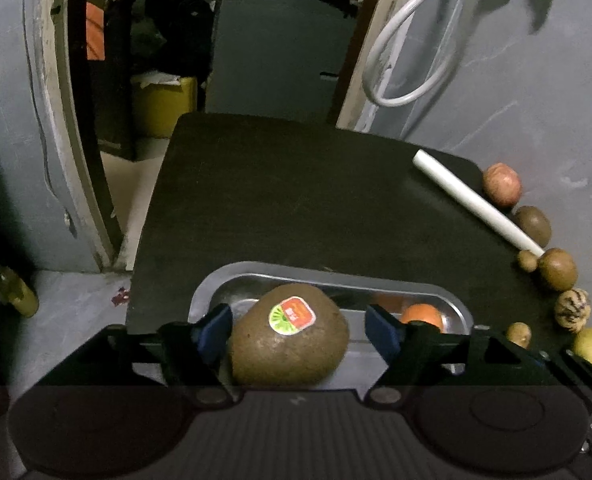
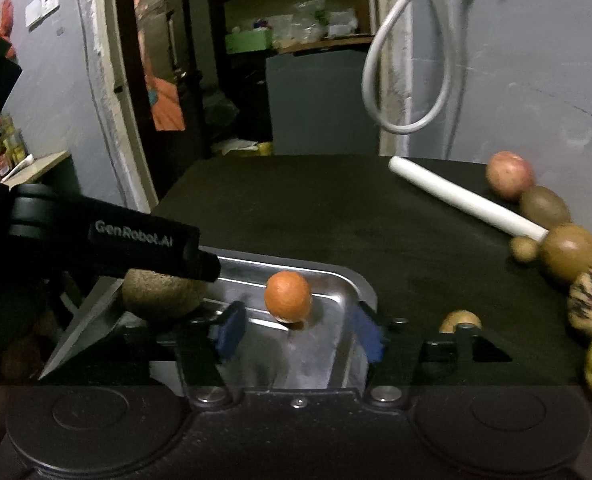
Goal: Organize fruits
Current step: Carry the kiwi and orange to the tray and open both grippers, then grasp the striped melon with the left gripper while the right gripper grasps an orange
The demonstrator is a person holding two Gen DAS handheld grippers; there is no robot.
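the kiwi (image 1: 288, 340), sticker up, is seen over the metal tray (image 1: 335, 280) between the spread pads of the left gripper (image 1: 297, 334); a gap shows at the right pad. only the right wrist view shows the right gripper (image 2: 299, 332) released, with the orange fruit (image 2: 288, 296) in the tray beyond its pads. further fruits are lined along the bench (image 2: 335, 208) edge at right.

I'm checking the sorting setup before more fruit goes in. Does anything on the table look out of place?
One thing: a white tube lies slanted across the dark table, its end touching the row of fruit along the right edge. It is no fruit. Nothing looks spilled or damaged.
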